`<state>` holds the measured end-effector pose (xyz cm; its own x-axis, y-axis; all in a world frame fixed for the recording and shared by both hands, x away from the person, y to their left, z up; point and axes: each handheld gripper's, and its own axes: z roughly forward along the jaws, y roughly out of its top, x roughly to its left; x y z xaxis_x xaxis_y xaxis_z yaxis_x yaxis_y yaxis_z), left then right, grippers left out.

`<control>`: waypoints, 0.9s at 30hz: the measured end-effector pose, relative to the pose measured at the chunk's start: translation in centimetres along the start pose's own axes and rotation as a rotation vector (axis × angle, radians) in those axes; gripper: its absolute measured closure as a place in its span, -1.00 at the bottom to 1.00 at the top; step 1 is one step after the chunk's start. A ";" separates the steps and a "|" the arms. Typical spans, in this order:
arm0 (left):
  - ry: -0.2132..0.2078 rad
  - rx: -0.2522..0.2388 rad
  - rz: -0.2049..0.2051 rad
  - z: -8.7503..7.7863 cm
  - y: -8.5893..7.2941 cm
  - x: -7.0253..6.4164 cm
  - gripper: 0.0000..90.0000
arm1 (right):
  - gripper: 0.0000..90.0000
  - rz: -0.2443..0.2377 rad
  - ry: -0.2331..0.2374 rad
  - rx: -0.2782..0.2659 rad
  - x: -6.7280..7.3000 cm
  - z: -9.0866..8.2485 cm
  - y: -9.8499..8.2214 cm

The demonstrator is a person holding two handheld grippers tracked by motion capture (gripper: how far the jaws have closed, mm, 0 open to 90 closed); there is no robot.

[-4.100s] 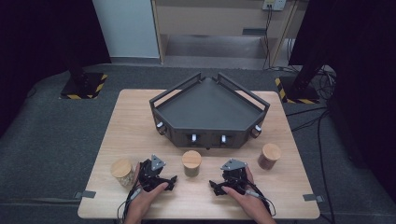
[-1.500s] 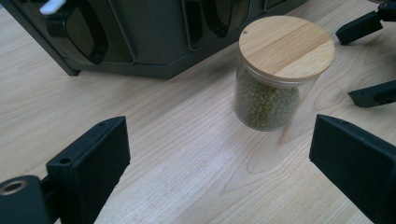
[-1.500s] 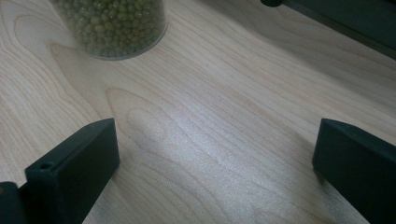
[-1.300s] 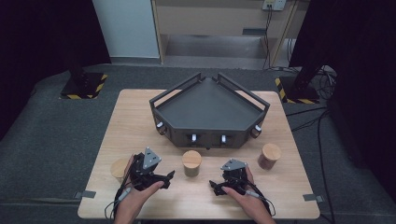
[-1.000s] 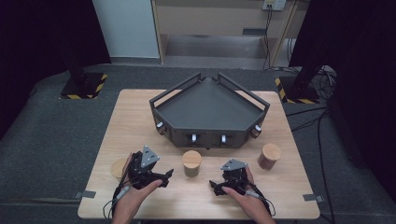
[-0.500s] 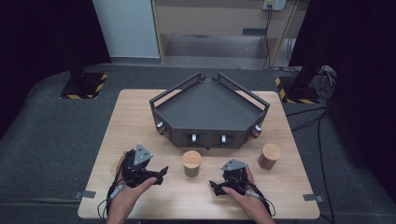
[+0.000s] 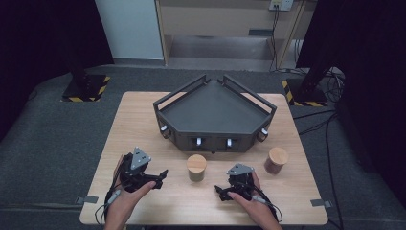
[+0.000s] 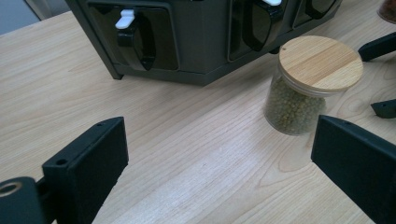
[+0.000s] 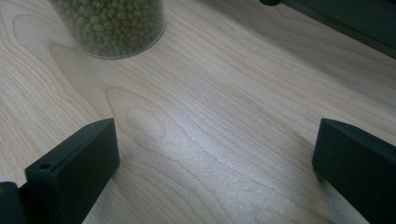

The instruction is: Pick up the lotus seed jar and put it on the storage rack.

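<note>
Meanwhile, my left gripper hovers low over the wooden table, its jaws wide apart with nothing between them, having just been opening further; ahead and to its right stands the green-bean jar, upright under a wooden lid, midway between my two hands. My right gripper sits just as near on the jar's other side, jaws likewise spread and empty. Beyond the jar lies the dark angular rack; a second lidded jar stands at the far right. Grey carpet surrounds the table.
</note>
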<state>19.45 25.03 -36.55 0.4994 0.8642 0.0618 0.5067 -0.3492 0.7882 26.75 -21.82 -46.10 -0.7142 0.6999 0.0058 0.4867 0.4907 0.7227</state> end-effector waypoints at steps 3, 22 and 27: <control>0.005 -0.005 -0.009 -0.2 -0.3 0.3 -0.95 | -0.98 0.000 0.000 0.000 0.0 0.0 0.0; 0.036 -0.020 -0.042 -1.6 -1.5 1.8 -0.95 | -0.98 0.000 0.000 0.000 0.0 0.0 0.0; 0.042 -0.021 -0.046 -1.8 -1.8 2.2 -0.95 | -0.98 0.000 0.000 0.000 0.0 0.0 0.0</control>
<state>18.33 28.20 -36.74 0.4460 0.8936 0.0501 0.5132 -0.3012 0.8036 26.75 -21.82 -46.11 -0.7141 0.7001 0.0058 0.4869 0.4906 0.7227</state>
